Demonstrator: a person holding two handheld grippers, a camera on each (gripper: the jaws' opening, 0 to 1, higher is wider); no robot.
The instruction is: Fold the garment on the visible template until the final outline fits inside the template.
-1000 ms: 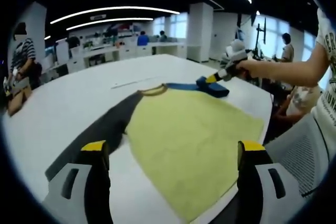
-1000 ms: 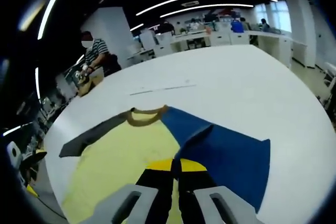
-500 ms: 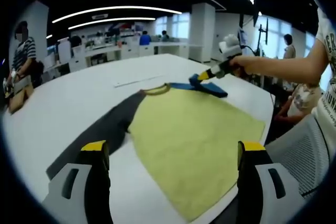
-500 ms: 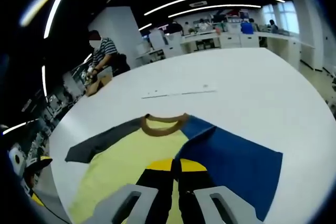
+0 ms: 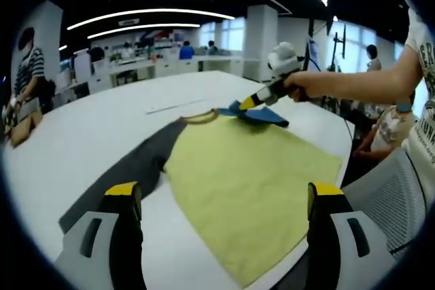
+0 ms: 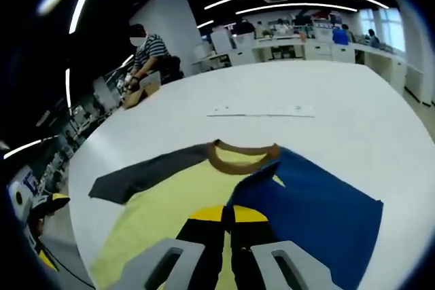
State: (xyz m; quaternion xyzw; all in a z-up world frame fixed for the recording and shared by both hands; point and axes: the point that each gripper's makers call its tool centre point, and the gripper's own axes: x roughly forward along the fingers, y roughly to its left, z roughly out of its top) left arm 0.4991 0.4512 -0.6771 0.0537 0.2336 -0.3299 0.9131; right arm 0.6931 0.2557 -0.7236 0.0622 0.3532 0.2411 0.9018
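Pinching blue sleeve (image 6: 309, 212), right claw (image 6: 228, 214) closed

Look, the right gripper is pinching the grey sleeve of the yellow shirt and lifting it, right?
Not quite: the right gripper is pinching the blue sleeve of the yellow shirt. The grey sleeve lies flat on the white table, untouched. The right gripper view shows it.

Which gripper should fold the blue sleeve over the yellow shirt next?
Probably the right gripper: it is already shut on the blue sleeve. The left gripper is open, back at the yellow shirt hem.
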